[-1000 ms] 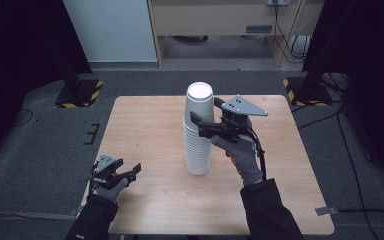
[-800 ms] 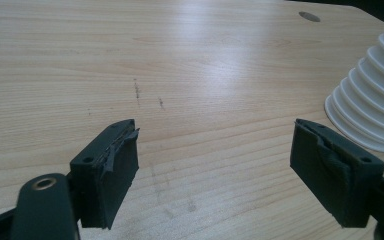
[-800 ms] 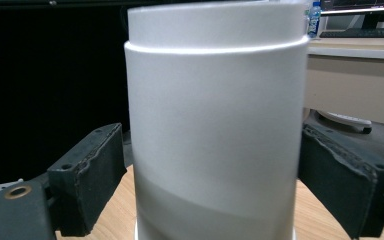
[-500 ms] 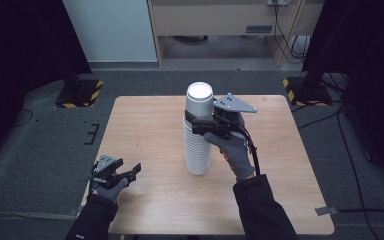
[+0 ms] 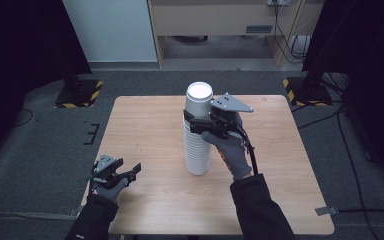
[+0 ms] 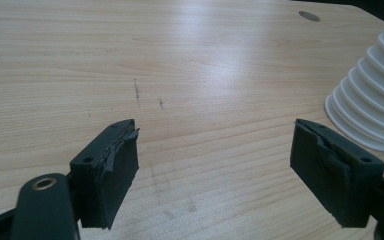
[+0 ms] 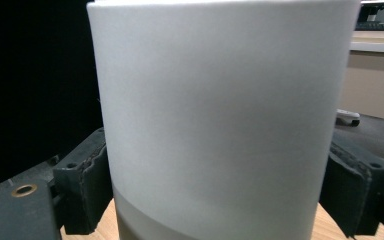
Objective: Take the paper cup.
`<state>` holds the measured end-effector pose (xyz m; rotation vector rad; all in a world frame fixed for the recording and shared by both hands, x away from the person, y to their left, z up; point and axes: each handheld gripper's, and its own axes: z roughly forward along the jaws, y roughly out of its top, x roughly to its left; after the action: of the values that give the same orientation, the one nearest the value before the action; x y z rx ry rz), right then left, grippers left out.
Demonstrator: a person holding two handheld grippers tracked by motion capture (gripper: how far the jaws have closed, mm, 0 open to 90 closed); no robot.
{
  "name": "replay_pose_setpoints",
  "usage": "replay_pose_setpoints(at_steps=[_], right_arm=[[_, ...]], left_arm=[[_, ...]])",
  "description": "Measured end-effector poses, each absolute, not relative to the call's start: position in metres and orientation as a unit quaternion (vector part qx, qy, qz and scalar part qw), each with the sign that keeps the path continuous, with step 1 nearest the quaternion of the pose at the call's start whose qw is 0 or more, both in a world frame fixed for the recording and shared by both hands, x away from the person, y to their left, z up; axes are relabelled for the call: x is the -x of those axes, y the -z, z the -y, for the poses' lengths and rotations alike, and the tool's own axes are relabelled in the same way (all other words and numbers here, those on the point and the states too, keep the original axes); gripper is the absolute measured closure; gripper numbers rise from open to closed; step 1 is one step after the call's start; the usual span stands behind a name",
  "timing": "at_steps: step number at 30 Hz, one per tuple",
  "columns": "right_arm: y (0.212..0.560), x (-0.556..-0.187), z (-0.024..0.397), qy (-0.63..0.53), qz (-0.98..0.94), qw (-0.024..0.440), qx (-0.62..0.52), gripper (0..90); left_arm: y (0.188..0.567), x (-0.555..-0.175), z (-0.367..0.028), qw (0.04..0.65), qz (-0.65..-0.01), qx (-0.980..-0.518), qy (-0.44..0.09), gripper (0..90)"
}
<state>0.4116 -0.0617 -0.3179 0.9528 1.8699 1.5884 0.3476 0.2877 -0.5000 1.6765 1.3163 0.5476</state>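
A tall stack of upturned white paper cups (image 5: pixel 198 150) stands mid-table on the wooden table (image 5: pixel 145 120). My right gripper (image 5: pixel 196 124) reaches in from the right, and its jaws press on both sides of the top cup (image 5: pixel 200 97). In the right gripper view the top cup (image 7: pixel 220 110) spans the whole gap of the right gripper (image 7: pixel 217 195), touching both pads. My left gripper (image 5: pixel 128 166) rests low at the table's front left, open and holding nothing. The left gripper view has my left gripper (image 6: pixel 212 165) with bare wood between its jaws, and the stack's base (image 6: pixel 370 110) at the right.
Dark stands with yellow-black feet (image 5: pixel 77 95) flank the table's far corners. Cables (image 5: pixel 350 150) run over the grey floor to the right. A cabinet (image 5: pixel 220 20) stands behind the table. Bare wood (image 6: pixel 180 60) stretches left of the stack.
My right gripper has slid left along the stack's top, and its jaws now sit around the top cup. The left gripper has stayed put.
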Motion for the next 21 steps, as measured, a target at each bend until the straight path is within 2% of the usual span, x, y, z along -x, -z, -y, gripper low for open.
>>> replay_pose_setpoints(at_steps=[8, 21], right_arm=[[0.31, -0.411, 0.063, -0.594, -0.679, 0.256, -0.347, 15.2], [0.279, -0.408, 0.066, -0.612, -0.664, 0.268, -0.335, 15.3]], left_arm=[[0.499, -0.347, -0.288, 0.455, -0.533, -0.677, -0.222, 17.9], [0.499, -0.347, -0.288, 0.456, -0.532, -0.678, -0.222, 17.9]])
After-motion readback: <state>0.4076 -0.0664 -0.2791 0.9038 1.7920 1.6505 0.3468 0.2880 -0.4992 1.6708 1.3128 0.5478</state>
